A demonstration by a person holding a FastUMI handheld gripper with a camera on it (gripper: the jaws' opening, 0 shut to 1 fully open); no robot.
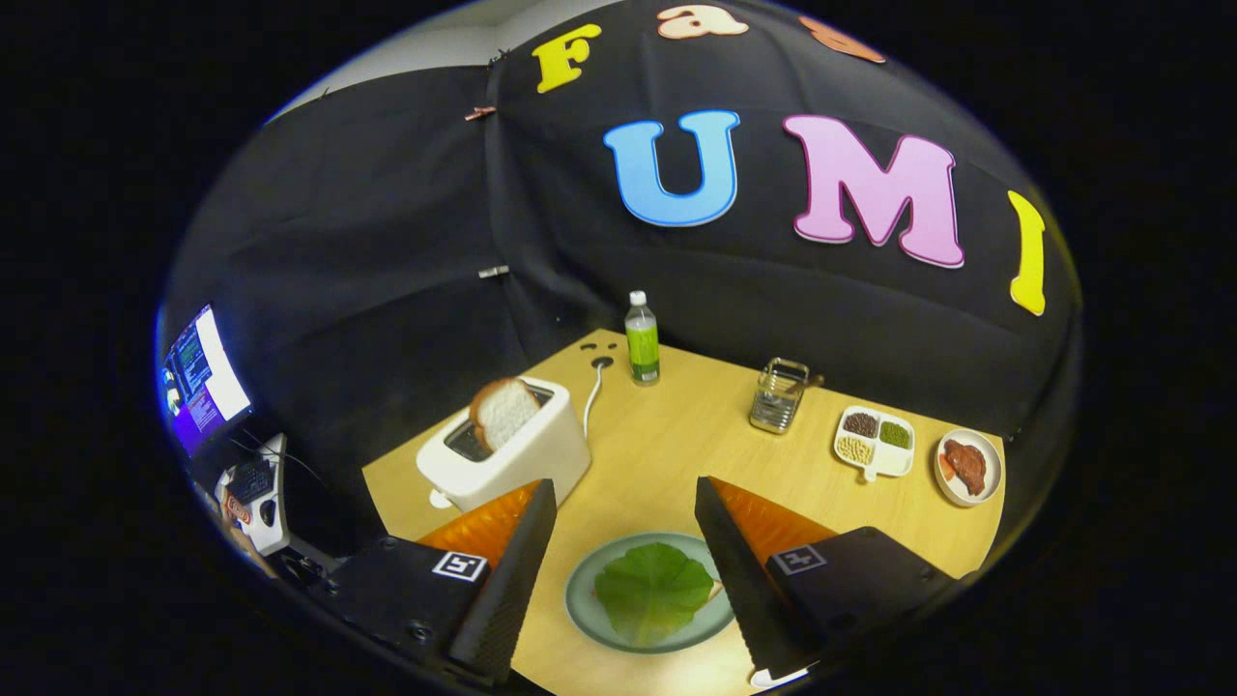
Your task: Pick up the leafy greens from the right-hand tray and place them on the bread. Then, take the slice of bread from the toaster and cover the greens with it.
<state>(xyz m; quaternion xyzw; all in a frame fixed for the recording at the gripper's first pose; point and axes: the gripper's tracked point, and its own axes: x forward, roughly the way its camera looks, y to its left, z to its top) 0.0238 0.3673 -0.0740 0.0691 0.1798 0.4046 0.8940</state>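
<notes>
One step done, I judge — leafy greens [653, 590] lie on the plate [583, 601] between my gripper's [626, 503] spread, empty fingers — so next I must reach the bread slice [503, 412] standing in the toaster [522, 454] beyond the left finger.

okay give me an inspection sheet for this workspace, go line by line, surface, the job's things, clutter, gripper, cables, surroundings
Surface: light wooden table, no spills seen.
Job's things: leafy green lies on the grey-green plate between the fingers, a sliver of bread showing at its edge; bread slice stands up out of the white toaster.
Clutter: green-labelled bottle, metal wire holder, divided dish of beans, small plate of meat.
Gripper: gripper open, holding nothing, fingers either side of the plate.
Cables: white cord runs from the toaster to a hole in the table.
Surroundings: black cloth wall; lit monitor beside the table.
</notes>
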